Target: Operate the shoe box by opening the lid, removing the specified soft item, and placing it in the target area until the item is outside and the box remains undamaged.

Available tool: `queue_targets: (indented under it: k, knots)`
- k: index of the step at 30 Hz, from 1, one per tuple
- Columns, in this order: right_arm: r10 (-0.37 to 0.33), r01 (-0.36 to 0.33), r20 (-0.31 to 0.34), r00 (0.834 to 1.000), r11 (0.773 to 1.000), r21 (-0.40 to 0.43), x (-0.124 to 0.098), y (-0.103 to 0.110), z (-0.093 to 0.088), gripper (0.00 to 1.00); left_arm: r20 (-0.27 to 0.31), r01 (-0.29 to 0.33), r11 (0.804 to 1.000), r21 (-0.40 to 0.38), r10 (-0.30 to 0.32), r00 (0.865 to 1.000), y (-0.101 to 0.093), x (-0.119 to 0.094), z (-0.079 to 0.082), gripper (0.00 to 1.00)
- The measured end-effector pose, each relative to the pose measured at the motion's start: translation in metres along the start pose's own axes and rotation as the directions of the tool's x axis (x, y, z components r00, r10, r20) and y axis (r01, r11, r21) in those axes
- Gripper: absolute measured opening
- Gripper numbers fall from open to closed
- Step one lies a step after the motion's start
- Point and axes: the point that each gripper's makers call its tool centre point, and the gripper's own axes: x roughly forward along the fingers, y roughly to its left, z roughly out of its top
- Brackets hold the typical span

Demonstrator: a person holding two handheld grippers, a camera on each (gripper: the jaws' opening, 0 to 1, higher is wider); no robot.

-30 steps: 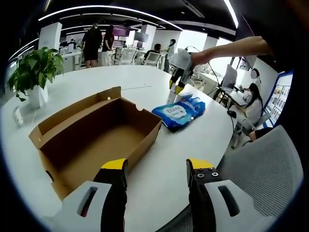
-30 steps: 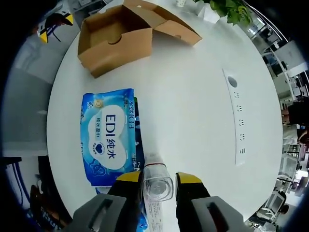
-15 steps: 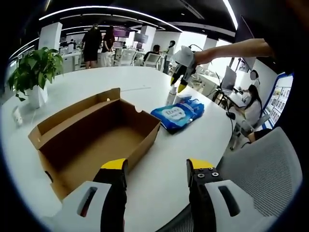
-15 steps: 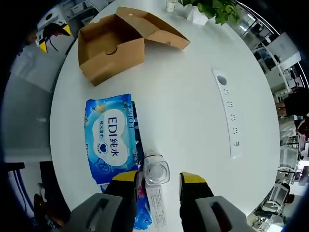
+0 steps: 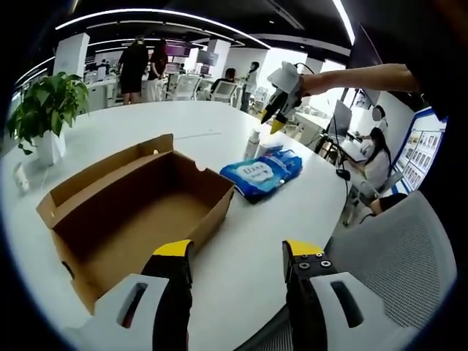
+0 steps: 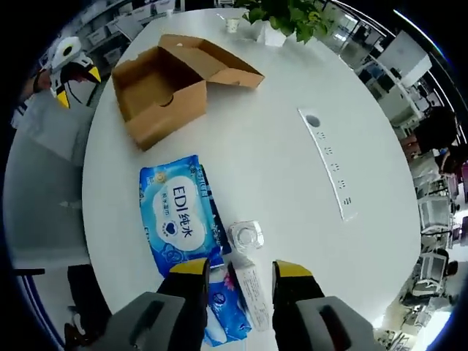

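Observation:
An open brown shoe box [image 5: 139, 212] lies on the white round table [image 5: 270, 241], its lid folded back and its inside bare. Seen from above, the box [image 6: 162, 91] lies far from my right gripper. A blue wet-wipes pack [image 5: 262, 170] rests right of the box. My left gripper [image 5: 239, 256] hovers open near the box's front corner. My right gripper [image 6: 241, 272] hangs open high above the wipes pack [image 6: 179, 223] and a clear bottle [image 6: 246, 235]. It holds nothing. A person's arm carries the right gripper [image 5: 275, 121] above the bottle [image 5: 252, 144]. The left gripper [image 6: 77, 84] shows beyond the table edge.
A potted plant [image 5: 44, 110] stands at the table's far left, also seen as a plant [image 6: 281, 14] past the box. A white power strip [image 6: 327, 162] is set in the table. A grey chair [image 5: 395, 263] stands by the edge. People sit and stand in the office behind.
My right gripper has risen away from the clear bottle that stood between its jaws; the bottle stays on the table beside the wipes. The left gripper has barely moved.

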Motion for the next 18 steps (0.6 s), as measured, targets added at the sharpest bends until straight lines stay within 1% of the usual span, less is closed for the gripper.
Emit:
queue_targets:
  k: [1,2,3,5,6,7,10,12,13,14,16,18]
  knots:
    - [0.003,-0.005,0.029,1.000,0.999,0.046,-0.002,0.004,0.000,0.30,0.000,-0.001,1.000,0.002,0.001,1.000,-0.001,0.000,0.001,0.50]
    - [0.006,-0.010,0.050,0.999,0.997,0.073,-0.003,0.008,0.001,0.30,0.002,0.000,1.000,0.004,0.000,1.000,-0.002,-0.001,0.001,0.50]
    - [0.011,-0.019,0.067,0.998,0.993,0.118,-0.004,0.012,-0.002,0.30,0.006,0.006,1.000,0.004,-0.006,1.000,-0.002,-0.001,0.001,0.50]
    - [0.006,-0.021,0.089,0.996,0.985,0.172,-0.004,0.013,-0.006,0.30,0.006,0.012,1.000,0.004,-0.012,1.000,-0.002,-0.001,0.001,0.50]
    - [-0.009,-0.017,0.114,0.993,0.975,0.221,-0.006,0.015,-0.006,0.30,0.006,0.014,1.000,0.006,-0.014,1.000,-0.002,-0.001,0.001,0.50]
    - [-0.014,-0.019,0.131,0.991,0.969,0.247,-0.007,0.017,-0.007,0.30,0.005,0.017,1.000,0.005,-0.017,1.000,-0.002,0.000,0.001,0.50]
    - [-0.046,-0.025,0.192,0.980,0.935,0.353,-0.014,0.022,-0.006,0.30,0.006,0.023,1.000,0.005,-0.023,1.000,-0.004,0.000,0.001,0.50]
    - [-0.073,-0.021,0.224,0.972,0.919,0.393,-0.017,0.022,-0.005,0.30,0.004,0.020,1.000,0.002,-0.020,1.000,-0.004,0.000,0.001,0.50]
    - [-0.089,-0.026,0.251,0.964,0.907,0.420,-0.019,0.023,-0.004,0.30,0.003,0.019,1.000,-0.002,-0.019,1.000,-0.003,0.000,0.000,0.50]
    - [-0.099,-0.025,0.261,0.960,0.901,0.433,-0.020,0.023,-0.003,0.30,0.002,0.018,1.000,-0.006,-0.018,1.000,-0.003,0.000,0.000,0.50]
    - [-0.129,-0.051,0.315,0.940,0.863,0.503,-0.024,0.026,0.001,0.30,0.004,0.018,1.000,-0.008,-0.018,1.000,-0.002,-0.001,0.001,0.50]
    - [-0.138,-0.067,0.338,0.931,0.846,0.529,-0.026,0.030,0.002,0.31,0.006,0.024,1.000,-0.012,-0.024,1.000,-0.003,-0.001,0.001,0.49]
